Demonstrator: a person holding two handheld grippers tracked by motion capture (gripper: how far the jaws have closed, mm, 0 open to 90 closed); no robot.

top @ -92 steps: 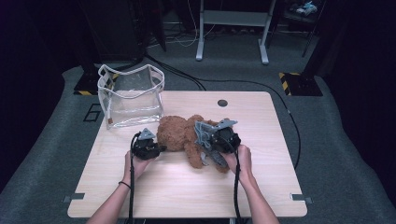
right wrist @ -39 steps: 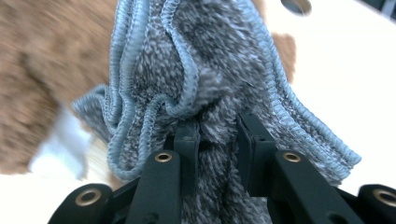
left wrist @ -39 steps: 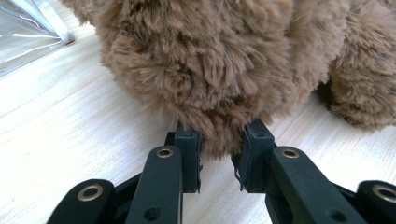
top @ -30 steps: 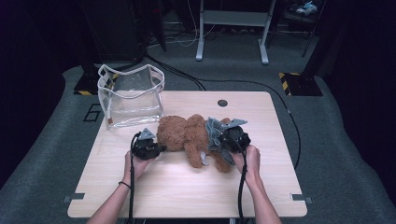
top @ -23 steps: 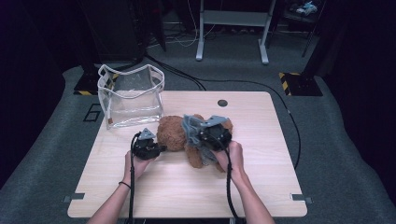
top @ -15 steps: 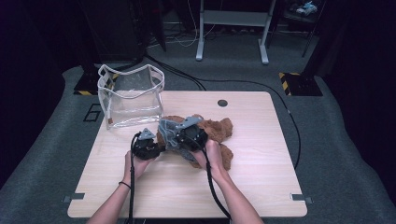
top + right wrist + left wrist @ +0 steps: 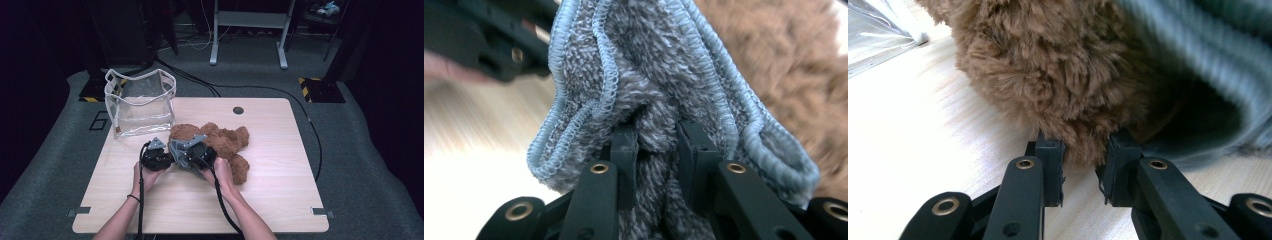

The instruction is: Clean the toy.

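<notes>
left gripper (image 7: 1078,165): clenched on a tuft of the teddy bear (image 7: 220,142), fur straight ahead of its tips
right gripper (image 7: 656,150): pinching the grey knit cloth (image 7: 654,85), bear just beyond it

high view: table (image 7: 280,150) lit from above, surroundings dark, soft | left gripper view: cloth (image 7: 1208,45) motion-blurred | right gripper view: background blurred, wood overexposed
</notes>
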